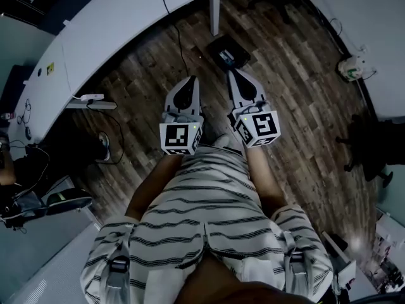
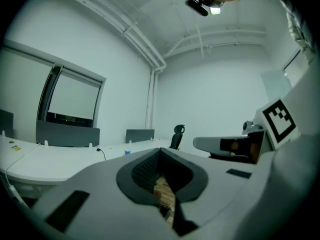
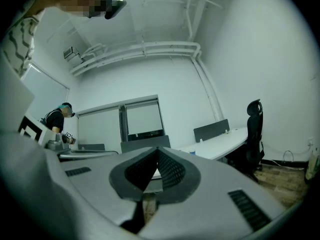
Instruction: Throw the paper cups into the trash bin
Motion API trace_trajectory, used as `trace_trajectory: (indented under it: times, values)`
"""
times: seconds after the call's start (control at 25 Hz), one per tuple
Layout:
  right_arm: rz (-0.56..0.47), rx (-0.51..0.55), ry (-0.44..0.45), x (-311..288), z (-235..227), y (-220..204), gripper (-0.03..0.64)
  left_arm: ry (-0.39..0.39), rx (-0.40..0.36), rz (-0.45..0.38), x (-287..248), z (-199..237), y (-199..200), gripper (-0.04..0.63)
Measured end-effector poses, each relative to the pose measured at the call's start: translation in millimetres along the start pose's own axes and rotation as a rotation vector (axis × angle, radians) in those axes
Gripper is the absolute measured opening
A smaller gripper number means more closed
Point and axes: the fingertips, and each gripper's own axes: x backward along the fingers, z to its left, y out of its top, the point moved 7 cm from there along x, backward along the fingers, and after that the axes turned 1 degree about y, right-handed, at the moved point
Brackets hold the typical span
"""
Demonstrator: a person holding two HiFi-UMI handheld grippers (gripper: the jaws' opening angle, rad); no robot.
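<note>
No paper cup shows in any view. In the head view both grippers are held side by side in front of the person's striped shirt, above the wooden floor. The left gripper (image 1: 188,82) has its jaws pressed together with nothing between them, and so does the right gripper (image 1: 235,75). Just beyond their tips a dark box-like thing (image 1: 226,51) sits on the floor by a table leg; I cannot tell whether it is a bin. In the gripper views the left gripper (image 2: 160,152) and the right gripper (image 3: 157,150) both point level across the room, shut and empty.
A long white desk (image 1: 114,24) curves along the far left, with a power strip (image 1: 88,98) hanging below it. Another white desk (image 1: 373,37) is at the right, with a black chair (image 1: 373,145) near it. Another person (image 3: 56,119) stands at the far left.
</note>
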Motion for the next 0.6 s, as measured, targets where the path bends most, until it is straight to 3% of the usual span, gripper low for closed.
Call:
trace_trajectory:
  times: [0.36,0.6]
  values:
    - [0.035,0.026,0.007,-61,-25,-5,0.017,-0.016,0.019,0.007,-59,32,-9,0.025]
    - [0.051,0.028,-0.014,-131,-50,-5,0.017,-0.032,0.029,0.007,-123,77,-5,0.025]
